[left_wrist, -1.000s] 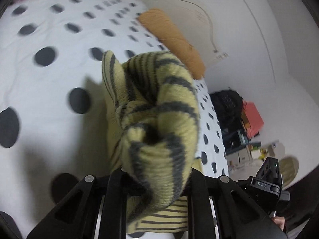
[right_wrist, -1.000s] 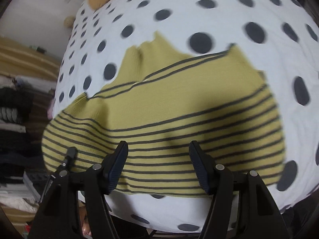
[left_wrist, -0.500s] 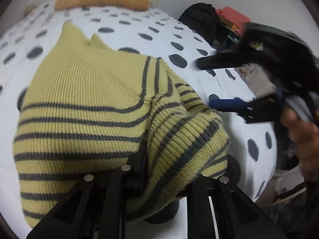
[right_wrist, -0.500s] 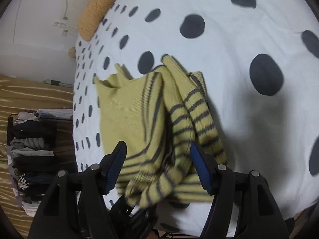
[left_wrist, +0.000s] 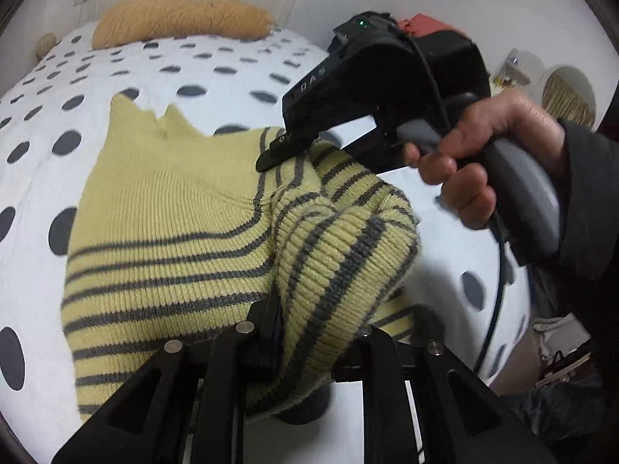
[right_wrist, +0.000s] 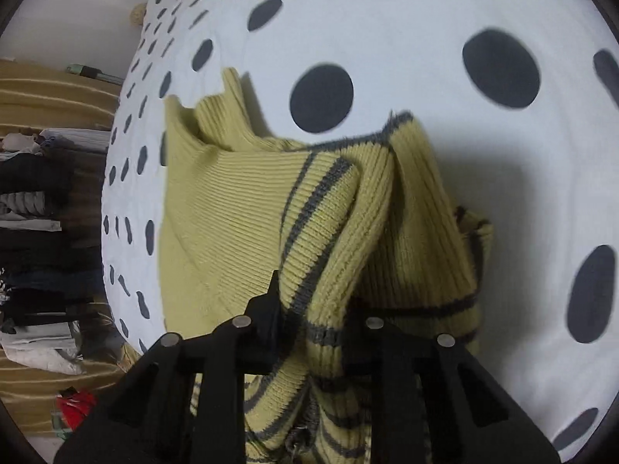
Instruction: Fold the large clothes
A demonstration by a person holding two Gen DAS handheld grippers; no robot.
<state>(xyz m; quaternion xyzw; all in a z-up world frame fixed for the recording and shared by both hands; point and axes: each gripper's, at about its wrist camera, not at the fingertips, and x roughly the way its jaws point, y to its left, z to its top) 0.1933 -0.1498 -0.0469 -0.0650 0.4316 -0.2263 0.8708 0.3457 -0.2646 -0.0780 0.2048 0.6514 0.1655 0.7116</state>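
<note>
A yellow-green knit sweater with dark grey stripes (left_wrist: 166,208) lies on a white bedspread with dark dots (left_wrist: 232,65). My left gripper (left_wrist: 321,324) is shut on a bunched striped fold of the sweater near its lower edge. My right gripper (right_wrist: 317,321) is shut on another striped fold of the sweater (right_wrist: 240,208). In the left wrist view the right gripper (left_wrist: 286,147) and the hand holding it reach in from the right, its fingers on the sweater's upper folded edge. The fold lies doubled over the sweater's right side.
An orange fuzzy pillow (left_wrist: 182,19) lies at the head of the bed by the wall. A rack of folded clothes (right_wrist: 35,201) stands left of the bed. Bags and clutter (left_wrist: 561,352) sit on the floor at the right.
The right gripper, open half a second ago, has shut on a fold of the sweater. The left gripper has carried its fold across, and both now hold the doubled side close together.
</note>
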